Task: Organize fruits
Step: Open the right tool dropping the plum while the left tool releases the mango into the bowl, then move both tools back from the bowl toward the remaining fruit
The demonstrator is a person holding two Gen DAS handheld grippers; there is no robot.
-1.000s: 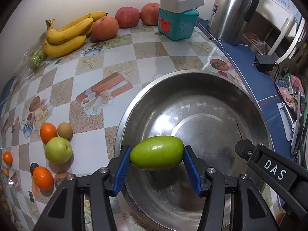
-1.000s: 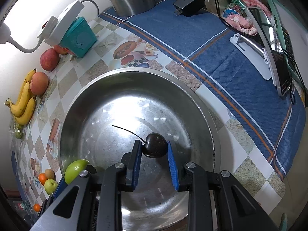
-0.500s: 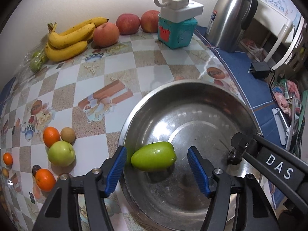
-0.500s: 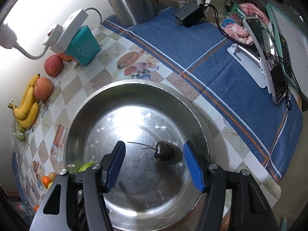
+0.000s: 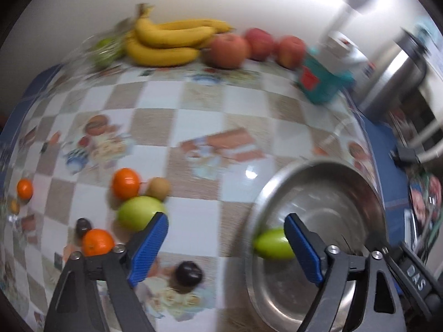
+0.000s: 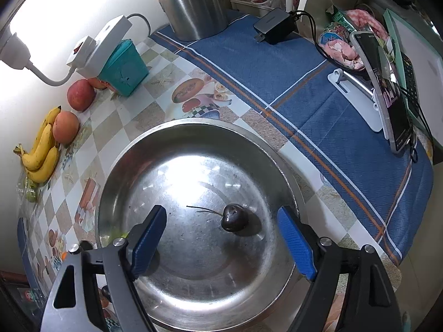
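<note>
Showing both tongs spread with nothing between their pads. Left gripper (image 5: 225,244): jaws wide apart, hanging over the checkered tablecloth (image 5: 193,110) beside the steel bowl (image 5: 318,171); the view is motion-blurred. A green fruit (image 5: 272,243) lies inside the bowl against its left wall, partly hidden by the right-hand blue pad. On the cloth near the left pad: a green apple (image 5: 137,215), two oranges (image 5: 126,184) (image 5: 97,242), a brown kiwi (image 5: 158,186) and a dark cherry (image 5: 189,273) lying between the pads' line of sight. At the back, along the wall, lie bananas (image 5: 169,41) and three red apples (image 5: 229,50). Right gripper (image 6: 223,238): jaws wide apart above the bowl (image 6: 193,127). A stemmed cherry (image 6: 234,217) rests on the bowl floor between the pads, touching neither. Beyond the bowl: a teal box (image 6: 126,67) carrying a white power strip, a kettle (image 6: 193,2) and a blue cloth (image 6: 318,96) with a charger (image 6: 274,25) and phone (image 6: 387,91).
</note>
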